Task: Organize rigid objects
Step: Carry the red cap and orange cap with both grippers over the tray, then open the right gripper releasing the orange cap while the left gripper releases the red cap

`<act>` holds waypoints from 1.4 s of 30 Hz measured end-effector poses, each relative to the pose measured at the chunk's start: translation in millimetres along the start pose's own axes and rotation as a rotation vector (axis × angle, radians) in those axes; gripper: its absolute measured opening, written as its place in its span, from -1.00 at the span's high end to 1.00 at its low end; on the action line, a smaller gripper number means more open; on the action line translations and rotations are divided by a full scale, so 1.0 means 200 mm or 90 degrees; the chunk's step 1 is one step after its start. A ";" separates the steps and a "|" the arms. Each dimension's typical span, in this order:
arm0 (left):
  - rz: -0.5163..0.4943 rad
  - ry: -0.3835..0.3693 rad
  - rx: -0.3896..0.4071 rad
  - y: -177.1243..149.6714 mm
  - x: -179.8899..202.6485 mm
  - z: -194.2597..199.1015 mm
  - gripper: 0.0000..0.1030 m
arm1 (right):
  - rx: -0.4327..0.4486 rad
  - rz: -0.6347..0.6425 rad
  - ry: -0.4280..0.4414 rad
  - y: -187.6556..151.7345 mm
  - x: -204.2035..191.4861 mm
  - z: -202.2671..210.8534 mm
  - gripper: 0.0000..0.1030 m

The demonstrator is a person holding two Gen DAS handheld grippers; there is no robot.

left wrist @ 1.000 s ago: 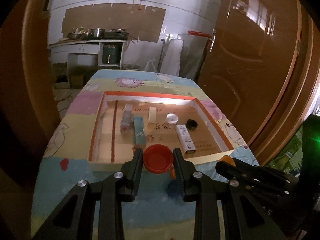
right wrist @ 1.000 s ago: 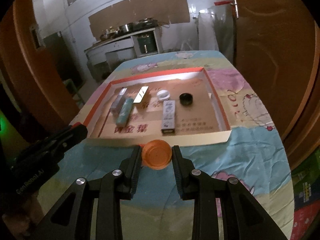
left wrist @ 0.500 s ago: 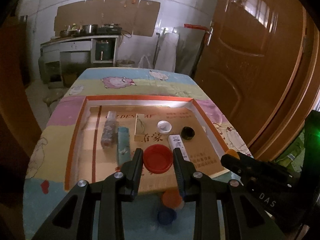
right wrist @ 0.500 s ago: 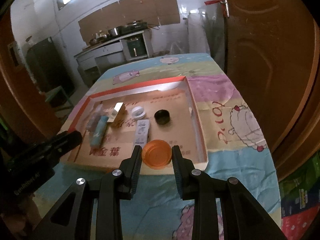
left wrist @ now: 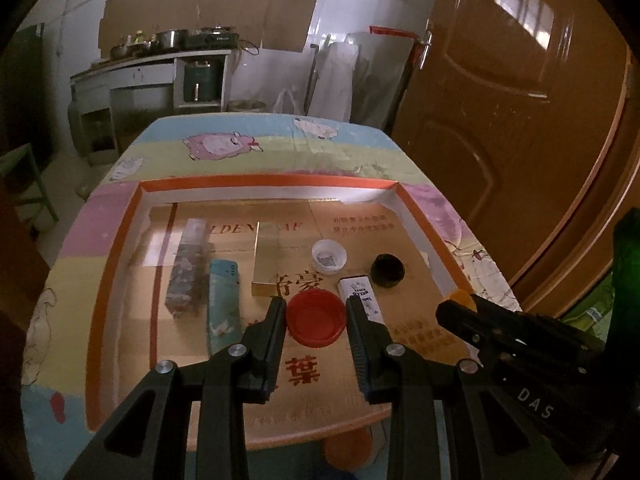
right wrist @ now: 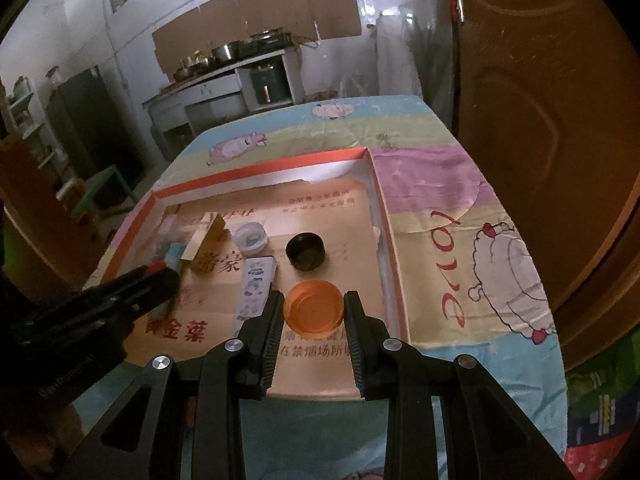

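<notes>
My left gripper is shut on a red bottle cap, held over the near middle of the shallow cardboard tray. My right gripper is shut on an orange cap above the tray's near right part, in front of a black cap. Lying in the tray are a grey patterned box, a teal box, a gold box, a white cap, a black cap and a white printed box. The right gripper shows at the left view's right side.
The tray has an orange rim and lies on a table with a cartoon sheep cloth. Another orange cap lies on the cloth just before the tray's near edge. A brown door stands close on the right. A counter with pots is at the back.
Both grippers have moved forward from the tray's near edge to over the tray's inside, each still carrying its cap. The boxes and caps in the tray have not moved.
</notes>
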State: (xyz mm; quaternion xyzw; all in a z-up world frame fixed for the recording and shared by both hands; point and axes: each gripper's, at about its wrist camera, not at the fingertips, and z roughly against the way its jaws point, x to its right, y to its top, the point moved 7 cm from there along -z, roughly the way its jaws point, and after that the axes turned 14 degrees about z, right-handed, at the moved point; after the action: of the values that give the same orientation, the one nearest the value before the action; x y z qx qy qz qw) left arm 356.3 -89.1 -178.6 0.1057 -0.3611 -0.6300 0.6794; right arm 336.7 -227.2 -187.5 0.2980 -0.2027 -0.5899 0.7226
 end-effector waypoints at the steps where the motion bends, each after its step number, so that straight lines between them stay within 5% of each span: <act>1: 0.000 0.001 -0.002 0.00 0.00 -0.01 0.40 | -0.001 0.001 0.001 0.00 0.00 -0.01 0.40; 42: -0.002 0.027 -0.045 -0.03 -0.05 -0.22 0.40 | -0.042 0.046 -0.006 0.01 -0.03 -0.23 0.39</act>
State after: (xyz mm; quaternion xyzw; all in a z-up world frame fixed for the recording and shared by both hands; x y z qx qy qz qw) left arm 379.1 -94.9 -217.3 0.0957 -0.3241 -0.6406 0.6895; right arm 365.6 -212.3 -219.6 0.2638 -0.1974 -0.5713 0.7517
